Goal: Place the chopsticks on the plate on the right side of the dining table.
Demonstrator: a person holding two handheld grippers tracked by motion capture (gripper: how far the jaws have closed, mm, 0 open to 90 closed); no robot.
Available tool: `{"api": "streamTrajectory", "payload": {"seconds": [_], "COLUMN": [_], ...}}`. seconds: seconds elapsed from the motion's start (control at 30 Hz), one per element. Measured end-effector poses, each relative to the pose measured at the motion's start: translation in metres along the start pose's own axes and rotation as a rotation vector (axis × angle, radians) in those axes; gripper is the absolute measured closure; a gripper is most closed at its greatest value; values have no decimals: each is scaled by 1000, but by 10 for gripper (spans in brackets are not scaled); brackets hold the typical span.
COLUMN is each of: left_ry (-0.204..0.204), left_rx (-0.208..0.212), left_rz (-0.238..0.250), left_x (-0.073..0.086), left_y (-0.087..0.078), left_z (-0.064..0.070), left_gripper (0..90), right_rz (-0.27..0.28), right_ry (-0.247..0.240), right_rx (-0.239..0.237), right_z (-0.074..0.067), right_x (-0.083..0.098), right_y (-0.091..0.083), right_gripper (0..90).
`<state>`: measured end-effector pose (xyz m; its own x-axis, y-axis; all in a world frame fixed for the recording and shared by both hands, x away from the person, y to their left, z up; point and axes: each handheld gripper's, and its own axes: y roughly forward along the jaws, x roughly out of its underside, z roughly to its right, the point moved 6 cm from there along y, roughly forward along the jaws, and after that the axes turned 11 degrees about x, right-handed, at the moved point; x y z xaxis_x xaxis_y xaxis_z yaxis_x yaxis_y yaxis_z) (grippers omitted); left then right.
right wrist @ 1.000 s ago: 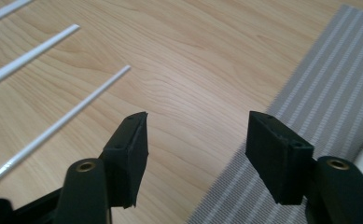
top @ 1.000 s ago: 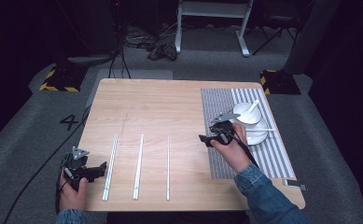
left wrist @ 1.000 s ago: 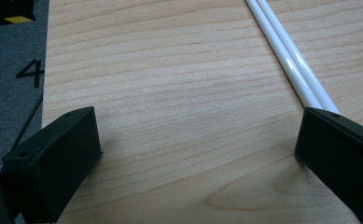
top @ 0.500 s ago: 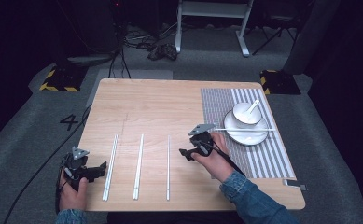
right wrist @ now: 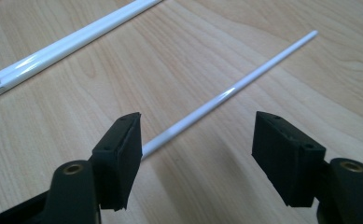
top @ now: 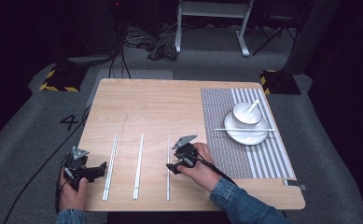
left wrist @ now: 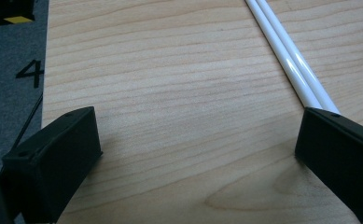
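One single chopstick (top: 168,168) lies flat on the table (top: 151,107), long axis running near-to-far, with the right gripper (top: 171,167) over it, fingers apart, having just been opening, not gripping it. Two chopstick pairs (top: 110,167) (top: 138,166) lie parallel on its left. Left gripper (top: 102,169) fingers apart, empty.

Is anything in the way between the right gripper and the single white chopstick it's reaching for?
Nothing visible. The right gripper is open just above the single chopstick, which lies on bare wood running out between its fingers. The nearest chopstick pair lies off to one side.
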<state>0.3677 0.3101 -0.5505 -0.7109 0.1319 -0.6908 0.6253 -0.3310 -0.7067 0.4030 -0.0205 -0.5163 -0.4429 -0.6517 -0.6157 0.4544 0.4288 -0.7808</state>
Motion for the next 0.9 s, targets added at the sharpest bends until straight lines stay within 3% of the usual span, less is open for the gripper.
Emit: {"api": "streamTrajectory", "payload": {"seconds": [0.2, 0.33, 0.6, 0.73, 0.9], "left_ry": [0, 0, 0, 0, 0], "left_rx": [0, 0, 0, 0, 0], "left_rz": [0, 0, 0, 0, 0], "left_x": [0, 0, 0, 0, 0], "left_y": [0, 0, 0, 0, 0], "left_z": [0, 0, 0, 0, 0], "left_gripper": [0, 0, 0, 0, 0], "right_rz": [-25, -36, -29, -24, -31], "right_ry": [-17, -24, -75, -69, -68], "right_rx": [-32, -28, 16, 15, 20], "right_z": [-15, -19, -17, -16, -11], "right_x": [4, 6, 8, 8, 9], "right_y": [9, 13, 13, 13, 10], "right_gripper": [337, 338, 413, 434, 565]}}
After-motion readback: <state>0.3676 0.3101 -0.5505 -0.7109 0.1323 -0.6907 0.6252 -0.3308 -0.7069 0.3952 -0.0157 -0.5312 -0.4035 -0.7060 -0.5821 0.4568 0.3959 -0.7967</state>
